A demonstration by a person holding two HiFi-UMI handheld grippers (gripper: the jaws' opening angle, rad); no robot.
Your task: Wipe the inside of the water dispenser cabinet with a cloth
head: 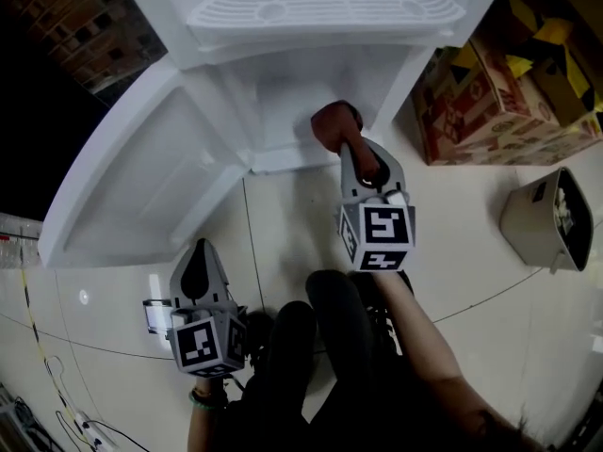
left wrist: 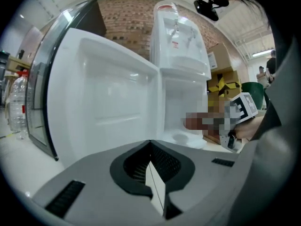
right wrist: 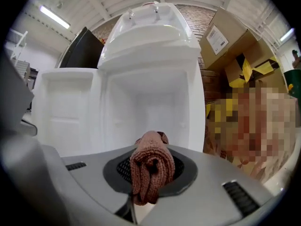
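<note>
A white water dispenser (head: 320, 12) stands ahead with its lower cabinet (head: 283, 102) open and its door (head: 141, 177) swung out to the left. My right gripper (head: 356, 155) is shut on a folded brown cloth (head: 334, 123), held at the cabinet's front edge on the right side. In the right gripper view the cloth (right wrist: 150, 171) bulges between the jaws, with the cabinet's white inside (right wrist: 150, 112) straight ahead. My left gripper (head: 200, 273) hangs low at the left, away from the cabinet, shut with nothing in it. The left gripper view shows the open door (left wrist: 103, 98) and cabinet (left wrist: 186, 107).
Cardboard boxes (head: 509, 83) stand close to the dispenser's right side. A grey bin (head: 551, 219) sits on the tiled floor at the far right. A dark brick wall (head: 75, 17) is behind at the left. My legs (head: 320, 347) are between the grippers.
</note>
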